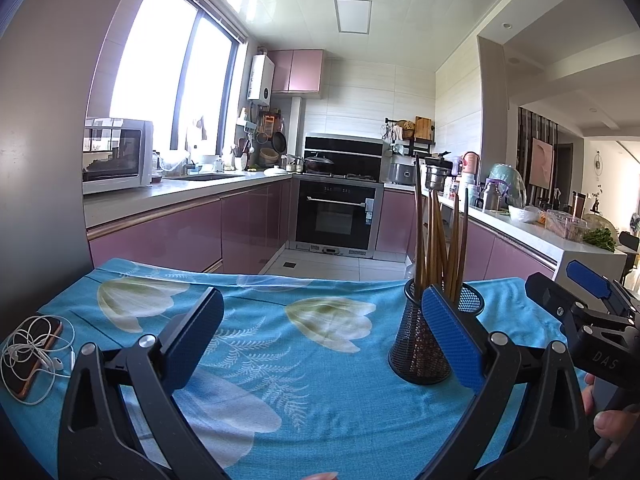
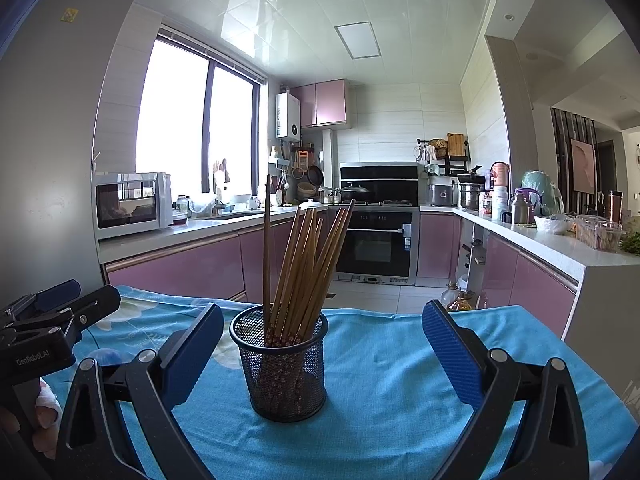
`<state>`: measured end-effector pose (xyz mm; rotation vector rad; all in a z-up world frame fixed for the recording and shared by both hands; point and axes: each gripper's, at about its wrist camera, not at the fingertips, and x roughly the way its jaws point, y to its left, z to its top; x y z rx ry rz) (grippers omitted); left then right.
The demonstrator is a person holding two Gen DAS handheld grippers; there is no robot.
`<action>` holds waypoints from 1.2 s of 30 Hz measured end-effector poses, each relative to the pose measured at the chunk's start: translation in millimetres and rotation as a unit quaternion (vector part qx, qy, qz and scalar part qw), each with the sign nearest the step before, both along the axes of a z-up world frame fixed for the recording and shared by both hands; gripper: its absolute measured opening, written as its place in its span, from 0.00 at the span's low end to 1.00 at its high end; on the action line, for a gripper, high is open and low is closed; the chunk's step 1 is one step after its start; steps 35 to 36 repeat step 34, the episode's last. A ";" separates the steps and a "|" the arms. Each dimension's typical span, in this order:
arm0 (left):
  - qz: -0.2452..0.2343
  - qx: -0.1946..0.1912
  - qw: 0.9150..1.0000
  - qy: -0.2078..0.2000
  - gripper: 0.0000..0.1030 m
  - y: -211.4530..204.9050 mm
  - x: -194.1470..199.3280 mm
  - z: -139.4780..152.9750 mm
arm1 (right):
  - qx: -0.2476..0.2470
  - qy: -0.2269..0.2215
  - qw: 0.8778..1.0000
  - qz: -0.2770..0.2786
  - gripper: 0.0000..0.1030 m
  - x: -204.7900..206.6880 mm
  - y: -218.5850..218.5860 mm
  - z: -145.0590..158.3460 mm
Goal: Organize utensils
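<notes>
While the blue floral cloth (image 1: 304,360) covers the counter from edge to edge, we find a phone (image 1: 38,356) tangled in white earphones (image 1: 28,344) lying at the counter's left edge. Moving rightward, our left claw (image 1: 322,334) hangs above the middle of the cloth with its blue-padded fingers (image 1: 452,340) spread wide apart and nothing between them. Just past its right finger, toward the counter's far right corner, stands the black mesh cup (image 1: 420,356), upright on the cloth, and inside it we see a bundle of wooden chopsticks (image 1: 436,240) fanning upward, their patterned ends at the bottom. From the right wrist view the mesh cup (image 2: 286,364) sits near the far edge, closer to the left finger of our right claw (image 2: 322,338), whose fingers (image 2: 452,360) are likewise spread apart and touch nothing. The chopsticks (image 2: 308,264) lean mostly rightward, one dark stick standing nearly vertical at the cup's left rim. At the counter's right side, a hand (image 1: 604,412) grips the right claw's handle.
</notes>
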<state>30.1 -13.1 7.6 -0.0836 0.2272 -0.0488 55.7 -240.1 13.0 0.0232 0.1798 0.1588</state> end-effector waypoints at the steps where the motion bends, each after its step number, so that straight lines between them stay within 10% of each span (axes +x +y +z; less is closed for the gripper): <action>1: -0.001 0.000 1.000 0.000 0.95 0.5 -0.2 -0.4 | 0.001 0.001 1.000 0.001 0.93 0.3 -0.1 0.2; 28: 0.015 0.012 1.000 0.006 0.95 -4.4 -1.1 -2.3 | 0.000 0.010 1.000 0.002 0.93 2.7 -1.1 -4.1; 36: 0.017 0.011 0.998 0.064 0.95 7.0 16.2 -10.7 | -0.027 0.125 0.992 -0.015 0.94 38.0 -32.9 -21.0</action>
